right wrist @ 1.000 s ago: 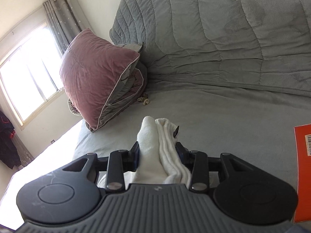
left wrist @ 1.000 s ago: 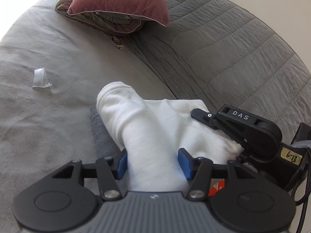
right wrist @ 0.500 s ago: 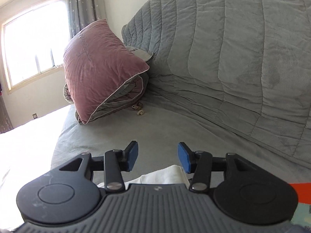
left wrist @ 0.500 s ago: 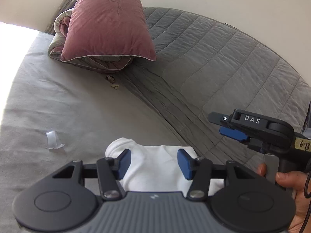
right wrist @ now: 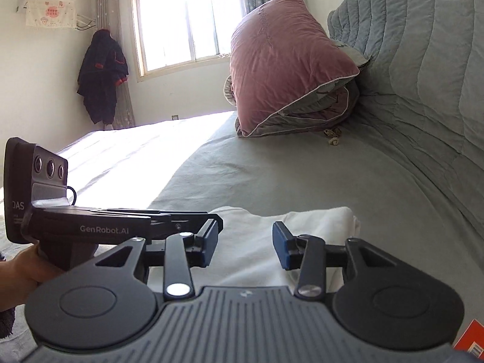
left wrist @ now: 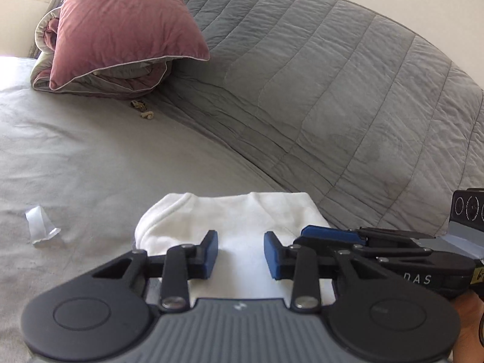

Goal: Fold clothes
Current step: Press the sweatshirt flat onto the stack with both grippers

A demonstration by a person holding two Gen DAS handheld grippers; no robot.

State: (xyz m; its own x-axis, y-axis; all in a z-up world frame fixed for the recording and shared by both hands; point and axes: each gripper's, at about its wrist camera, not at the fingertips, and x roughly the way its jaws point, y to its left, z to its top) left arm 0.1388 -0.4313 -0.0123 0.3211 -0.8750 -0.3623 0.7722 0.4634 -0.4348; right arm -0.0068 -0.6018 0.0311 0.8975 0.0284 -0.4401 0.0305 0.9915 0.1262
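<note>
Now that both claws have let go of the cloth:
Left wrist view: left claw (left wrist: pixel 240 257) wide, empty (clamped on the white garment (left wrist: pixel 236 214) a second ago); garment lies in a compact bundle on the grey bed (left wrist: pixel 90 163).
Right wrist view: right claw (right wrist: pixel 245 243) wide, empty, raised above the garment (right wrist: pixel 257 236).
Meaning: this fold looks set down; whether it's the last, can't tell.

The white garment (left wrist: pixel 239 217) is soft, matt fleecy cloth. The bed (left wrist: pixel 90 163) has a smooth matt grey sheet; the headboard (left wrist: pixel 332 90) behind it is quilted, suede-like fabric. The pillow (left wrist: pixel 127 21) looks velvety, faintly sheened. Each hand-held gripper (left wrist: pixel 240 257) (right wrist: pixel 245 243) is matt black plastic with metal rivets.
</note>
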